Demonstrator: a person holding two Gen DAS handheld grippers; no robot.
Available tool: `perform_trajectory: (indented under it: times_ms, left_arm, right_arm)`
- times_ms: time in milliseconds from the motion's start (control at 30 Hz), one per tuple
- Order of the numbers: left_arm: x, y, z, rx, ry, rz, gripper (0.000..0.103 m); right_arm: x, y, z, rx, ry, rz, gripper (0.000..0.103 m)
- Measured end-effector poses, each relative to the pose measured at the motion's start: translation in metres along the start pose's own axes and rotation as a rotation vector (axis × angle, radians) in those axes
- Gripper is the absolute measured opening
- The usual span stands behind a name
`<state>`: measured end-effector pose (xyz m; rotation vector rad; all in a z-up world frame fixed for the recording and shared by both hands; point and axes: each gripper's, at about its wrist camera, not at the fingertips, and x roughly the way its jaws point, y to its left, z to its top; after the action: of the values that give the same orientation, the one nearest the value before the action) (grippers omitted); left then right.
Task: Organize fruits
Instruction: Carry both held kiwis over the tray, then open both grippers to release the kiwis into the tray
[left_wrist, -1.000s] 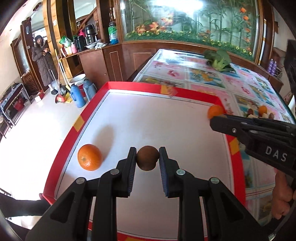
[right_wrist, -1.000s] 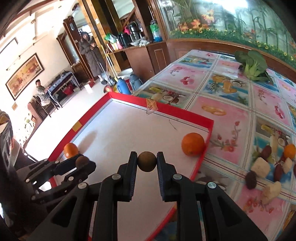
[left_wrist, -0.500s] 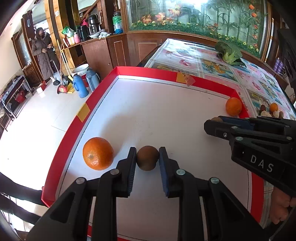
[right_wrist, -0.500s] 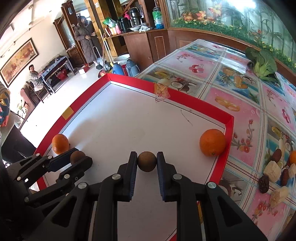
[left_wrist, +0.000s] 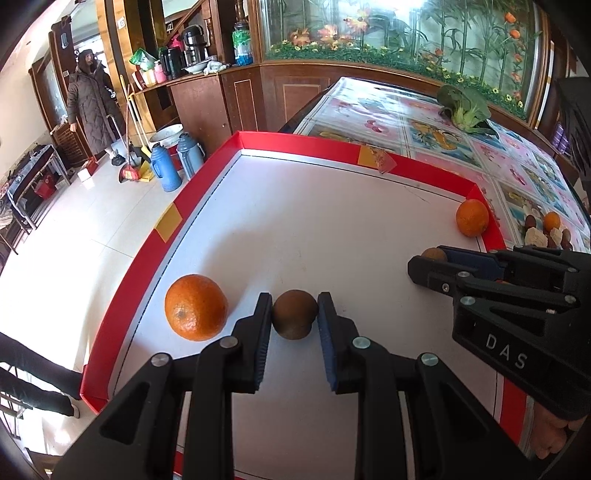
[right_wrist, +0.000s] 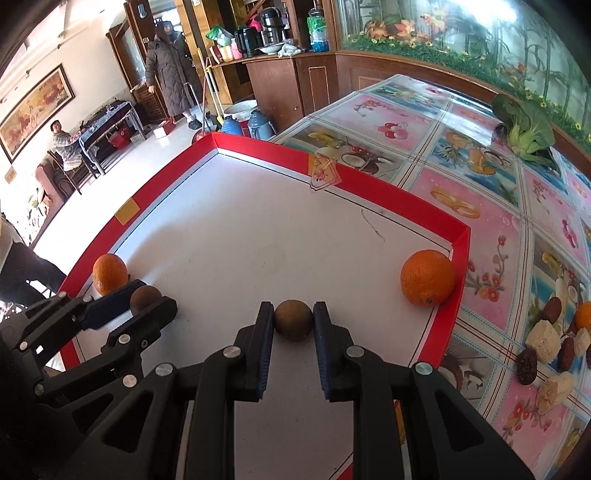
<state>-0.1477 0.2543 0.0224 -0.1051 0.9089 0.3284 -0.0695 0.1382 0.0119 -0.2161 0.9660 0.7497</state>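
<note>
A white tray with a red rim (left_wrist: 295, 140) lies on the table. My left gripper (left_wrist: 294, 306) has a round brown fruit (left_wrist: 295, 314) between its pads, low over the tray's near left part; its jaws are opening slightly while the pads still touch the fruit. An orange (left_wrist: 195, 307) sits just left of it. My right gripper (right_wrist: 293, 314) is shut on a second brown fruit (right_wrist: 293, 320) over the tray's near right part. Another orange (right_wrist: 427, 277) rests against the right rim. In the right wrist view, the left gripper (right_wrist: 147, 295) shows at the left.
A fruit-print tablecloth (right_wrist: 498, 177) covers the table beyond the tray. Leafy greens (right_wrist: 528, 136) lie at the far end, and several dried fruits and pale chunks (right_wrist: 546, 343) sit to the right. A person in a long coat (left_wrist: 90, 107) stands across the room by flasks (left_wrist: 164, 168).
Both grippers have come nearer and lower over the tray, each with its brown fruit. The left orange now lies close beside the left gripper.
</note>
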Motion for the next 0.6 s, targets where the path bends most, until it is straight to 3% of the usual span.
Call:
perform_trajectory:
  times_ms: [100,133,167,233,433,600]
  left_arm:
    - [-0.001,0.0,0.0,0.0,-0.007,0.057,0.055]
    - [-0.002,-0.001,0.0,0.006,-0.007,0.037,0.062]
    - [-0.002,-0.001,0.0,0.005,-0.003,0.044,0.063]
    - [-0.001,-0.002,-0.001,0.008,0.003,0.047,0.067]
    - [-0.014,-0.003,0.0,0.005,-0.014,0.059,0.076]
    - [-0.046,-0.004,0.007,0.0,-0.102,0.088,0.085]
  right_arm:
    - [0.0,-0.001,0.001,-0.007,0.008,-0.014,0.022]
    - [0.0,-0.003,0.002,-0.003,0.013,-0.017,0.026]
    - [-0.001,-0.005,0.002,0.005,0.017,-0.015,0.034]
    - [-0.005,-0.01,0.001,0.024,0.007,0.001,0.038]
    - [-0.041,-0.033,-0.001,0.095,-0.088,0.06,0.038]
    - [-0.086,-0.055,-0.013,0.106,-0.199,0.022,0.045]
